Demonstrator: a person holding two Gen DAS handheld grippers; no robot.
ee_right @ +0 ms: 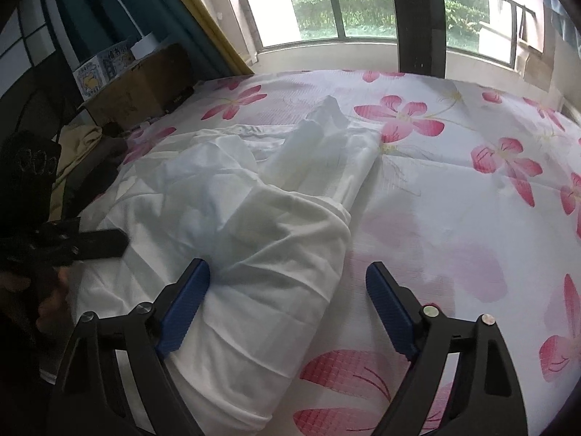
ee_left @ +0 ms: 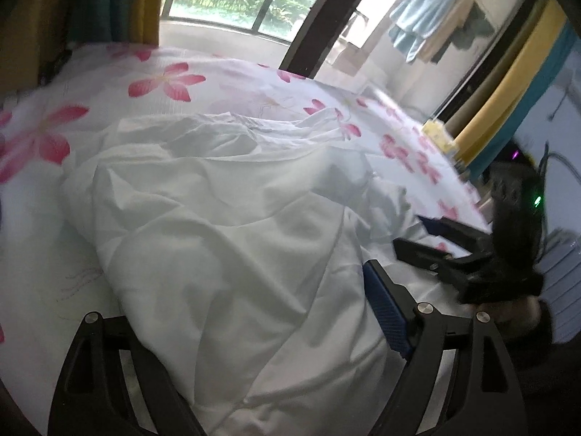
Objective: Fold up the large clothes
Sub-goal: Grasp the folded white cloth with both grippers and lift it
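Observation:
A large white garment (ee_left: pixel 225 225) lies crumpled on a bed with a white sheet printed with pink flowers (ee_left: pixel 163 80). My left gripper (ee_left: pixel 254 309) is open, with the garment's near part bunched between its jaws; its left pad is hidden under cloth. My right gripper (ee_right: pixel 287 290) is open over the garment's near edge (ee_right: pixel 254 272), its left pad against the cloth and its right pad above the sheet (ee_right: pixel 454 200). The right gripper also shows in the left wrist view (ee_left: pixel 425 236), and the left gripper in the right wrist view (ee_right: pixel 90 241).
A window with a dark frame (ee_right: pixel 417 18) lies beyond the bed. Cardboard boxes (ee_right: pixel 138 83) and a white lamp (ee_right: pixel 141 45) stand at the bed's left side. Clothes hang at the right (ee_left: pixel 428 29). A yellow box (ee_left: pixel 439 134) sits by the bed's right edge.

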